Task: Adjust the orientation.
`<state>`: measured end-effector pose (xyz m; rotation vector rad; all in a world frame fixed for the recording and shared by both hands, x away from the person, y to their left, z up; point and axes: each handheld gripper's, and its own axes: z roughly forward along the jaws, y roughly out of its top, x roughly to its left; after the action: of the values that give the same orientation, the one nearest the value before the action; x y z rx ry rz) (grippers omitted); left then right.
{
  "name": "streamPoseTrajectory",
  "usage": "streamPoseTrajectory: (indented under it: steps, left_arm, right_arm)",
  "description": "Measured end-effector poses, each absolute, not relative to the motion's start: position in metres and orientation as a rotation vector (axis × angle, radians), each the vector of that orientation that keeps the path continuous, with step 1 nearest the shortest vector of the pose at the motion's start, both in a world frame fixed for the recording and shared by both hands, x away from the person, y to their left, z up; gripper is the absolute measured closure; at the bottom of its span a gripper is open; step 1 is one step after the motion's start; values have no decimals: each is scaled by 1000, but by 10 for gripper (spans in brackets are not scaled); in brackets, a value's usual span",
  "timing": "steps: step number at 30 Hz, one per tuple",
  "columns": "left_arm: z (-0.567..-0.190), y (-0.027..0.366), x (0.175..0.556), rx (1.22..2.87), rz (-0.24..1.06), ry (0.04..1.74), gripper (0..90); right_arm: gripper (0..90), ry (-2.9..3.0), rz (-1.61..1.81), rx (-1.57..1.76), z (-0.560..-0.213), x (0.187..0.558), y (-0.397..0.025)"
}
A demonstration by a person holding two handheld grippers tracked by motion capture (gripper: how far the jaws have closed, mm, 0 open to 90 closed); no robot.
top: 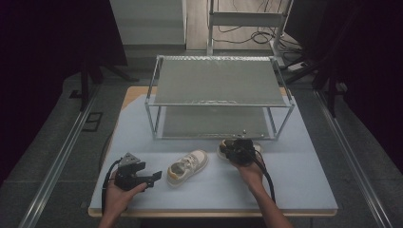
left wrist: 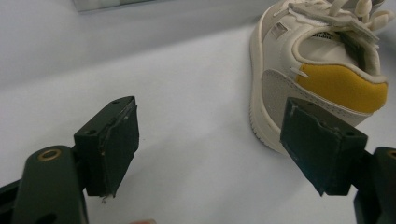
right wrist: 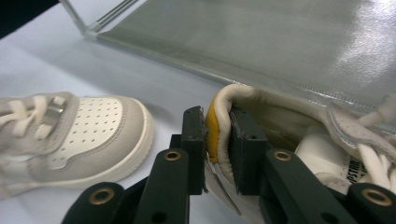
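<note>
Pale table (top: 304,190): metal rack (top: 218,97), two shoes (top: 187,166), apparently resting.

**Inspector A:** Classification of premises: a recording lab or test studio, not a home.

**Inspector B:** Grounds?

**Inspector A:** High view: dark curtains (top: 52,33) hang on both sides, metal floor rails (top: 59,161) run along the table (top: 304,180), and loose cables (top: 247,35) lie on the floor behind, near a metal frame stand (top: 247,19).

**Inspector B:** Furnishing?

**Inspector A:** One plain pale table bearing a bare two-tier metal rack (top: 218,83). The person's hands carry cabled instruments.
</note>
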<state>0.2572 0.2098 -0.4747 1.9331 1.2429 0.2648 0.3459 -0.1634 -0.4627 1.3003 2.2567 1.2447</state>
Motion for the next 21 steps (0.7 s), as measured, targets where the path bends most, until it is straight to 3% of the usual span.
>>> streamPoseTrajectory:
  steps: [9, 21]
  left_arm:
    - [-475, 210, 258, 1937, 265, 1243, 196]
    - [-474, 208, 257, 1939, 267, 1238, 196]
  right_arm:
    - [775, 2294, 1298, 1224, -458, 326, -175]
    - [761, 2381, 1327, 1087, -456, 267, -203]
